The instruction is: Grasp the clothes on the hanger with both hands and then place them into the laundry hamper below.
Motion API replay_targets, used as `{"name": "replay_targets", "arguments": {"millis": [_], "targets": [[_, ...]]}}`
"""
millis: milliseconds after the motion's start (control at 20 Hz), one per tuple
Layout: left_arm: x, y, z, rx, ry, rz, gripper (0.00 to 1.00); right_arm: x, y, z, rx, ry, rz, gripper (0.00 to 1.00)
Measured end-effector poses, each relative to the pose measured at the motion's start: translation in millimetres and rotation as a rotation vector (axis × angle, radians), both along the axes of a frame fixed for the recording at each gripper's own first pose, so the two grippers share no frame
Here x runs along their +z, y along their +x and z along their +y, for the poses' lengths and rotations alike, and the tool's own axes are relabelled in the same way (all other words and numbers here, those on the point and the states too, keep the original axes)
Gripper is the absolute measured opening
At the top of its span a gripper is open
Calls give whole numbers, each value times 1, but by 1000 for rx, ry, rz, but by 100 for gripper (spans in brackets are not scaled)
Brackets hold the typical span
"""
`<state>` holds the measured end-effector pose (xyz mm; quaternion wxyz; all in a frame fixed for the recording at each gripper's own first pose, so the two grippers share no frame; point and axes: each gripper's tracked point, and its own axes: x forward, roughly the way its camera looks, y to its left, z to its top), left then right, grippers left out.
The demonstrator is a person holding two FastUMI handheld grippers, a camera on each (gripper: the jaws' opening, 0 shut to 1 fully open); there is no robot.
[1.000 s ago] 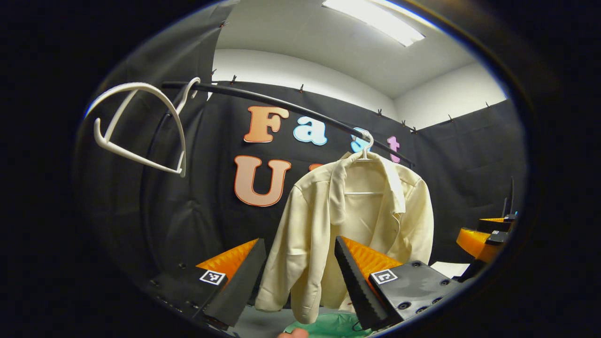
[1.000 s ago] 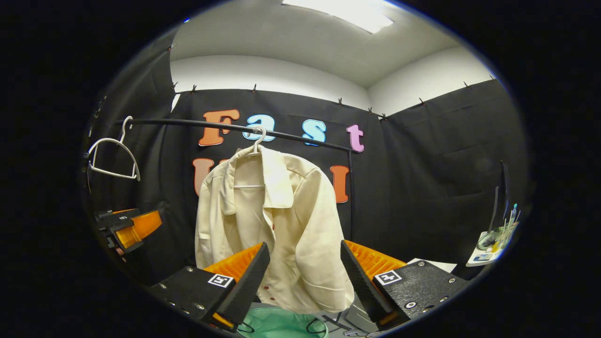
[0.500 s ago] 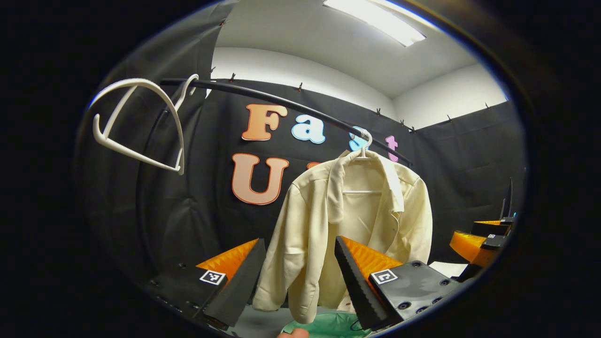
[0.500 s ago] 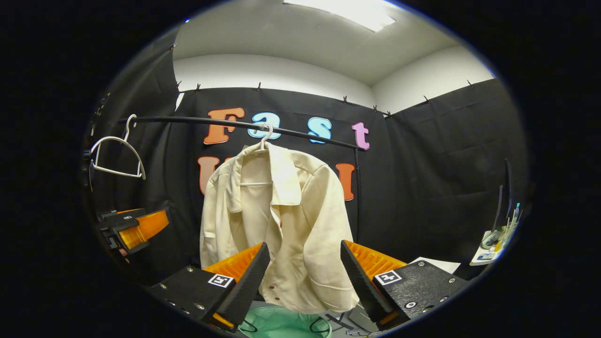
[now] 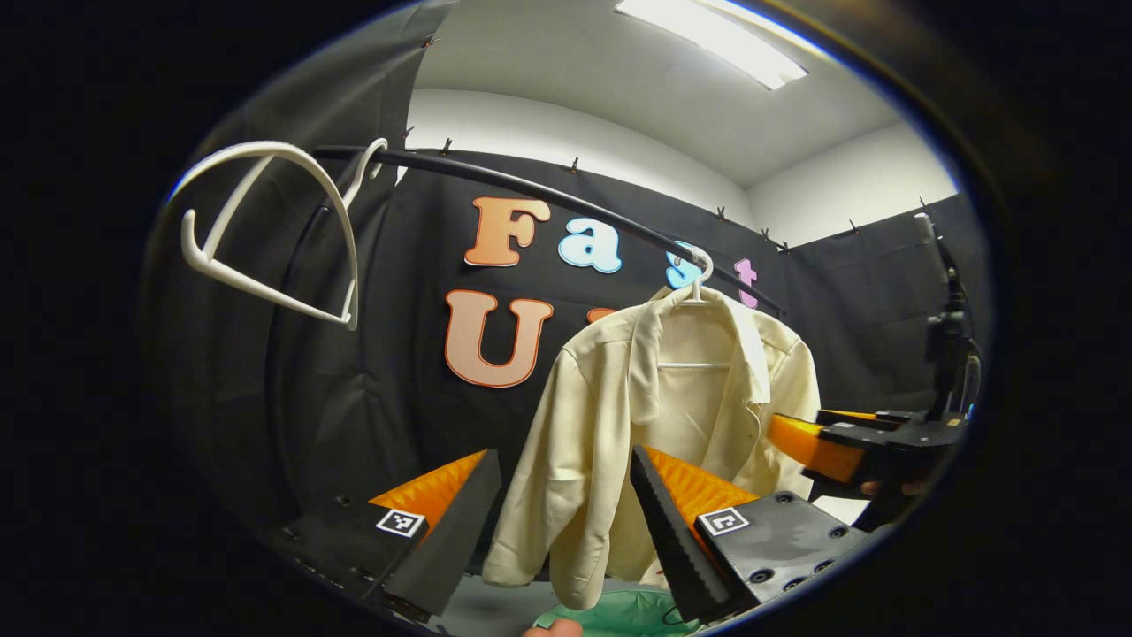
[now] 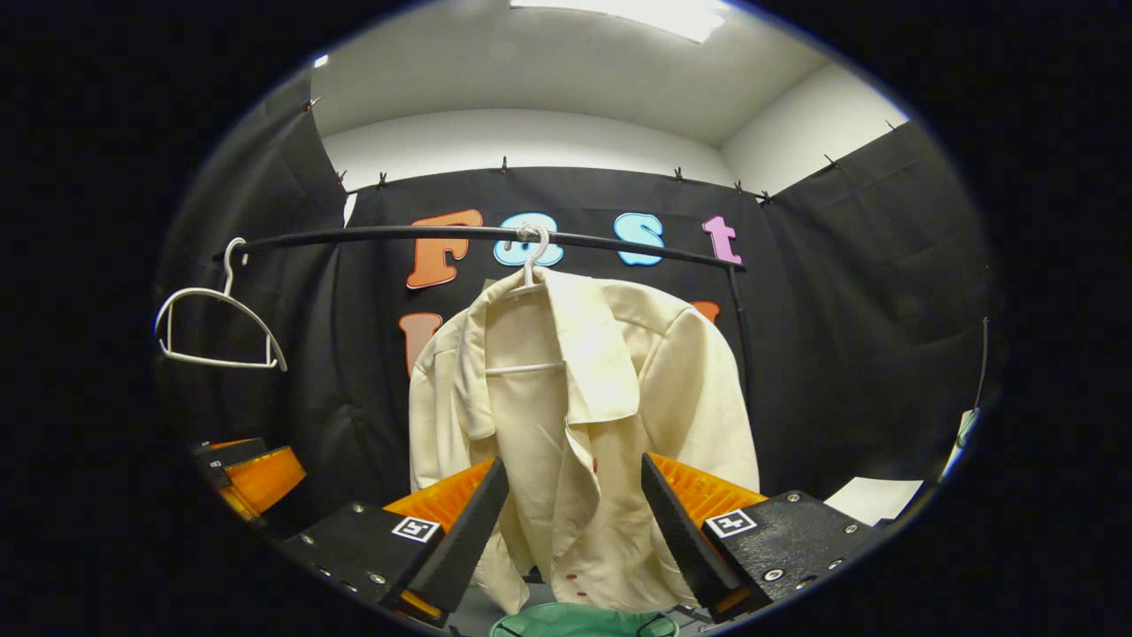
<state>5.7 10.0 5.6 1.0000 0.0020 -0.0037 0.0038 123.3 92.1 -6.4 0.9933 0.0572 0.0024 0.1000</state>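
Closer now to the cream shirt point(image 6: 575, 425), hung on its hanger point(image 6: 529, 265) from the rail point(image 6: 398, 234), above the green hamper point(image 6: 584, 621). Right gripper point(image 6: 570, 522) and left gripper point(image 5: 562, 518) both spread wide, empty.

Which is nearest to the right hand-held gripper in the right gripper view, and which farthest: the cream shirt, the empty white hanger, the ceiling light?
1. The cream shirt, straight ahead of the right hand-held gripper, between its fingers.
2. The empty white hanger, on the rail's left end.
3. The ceiling light, high above.
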Motion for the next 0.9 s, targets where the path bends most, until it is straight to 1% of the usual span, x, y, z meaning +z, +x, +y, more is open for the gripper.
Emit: {"name": "replay_targets", "arguments": {"millis": [100, 200, 350, 450, 500, 600, 650, 700, 750, 800, 850, 900], "targets": [[1, 2, 2, 4, 6, 0, 96, -22, 33, 7, -19, -17, 38, 93], [1, 4, 5, 8, 11, 1, 96, -33, 65, 12, -52, 2, 62, 93], [-2, 8, 8, 22, 13, 6, 96, -48, 102, 4, -139, -9, 81, 93], [-3, 7, 11, 34, 16, 4, 97, -52, 119, -9, -185, -45, 84, 93], [-5, 7, 13, 37, 18, 3, 96, -50, 123, -16, -197, -58, 78, 94], [-6, 10, 14, 32, 17, 0, 96, -40, 124, -32, -198, -72, 47, 91], [-7, 13, 14, 24, 16, -1, 96, -37, 125, -38, -191, -81, 39, 84], [-8, 15, 12, 14, 16, -1, 96, -33, 126, -45, -187, -93, 35, 85], [-8, 17, 9, 2, 15, -4, 96, -31, 125, -52, -180, -107, 36, 70], [-8, 23, 5, -14, 13, -7, 96, -28, 124, -56, -169, -116, 37, 62], [-9, 29, 0, -32, 10, -7, 96, -24, 121, -59, -151, -125, 36, 47], [-11, 39, -7, -56, 6, -7, 96, -20, 117, -60, -138, -136, 32, 40]]}}
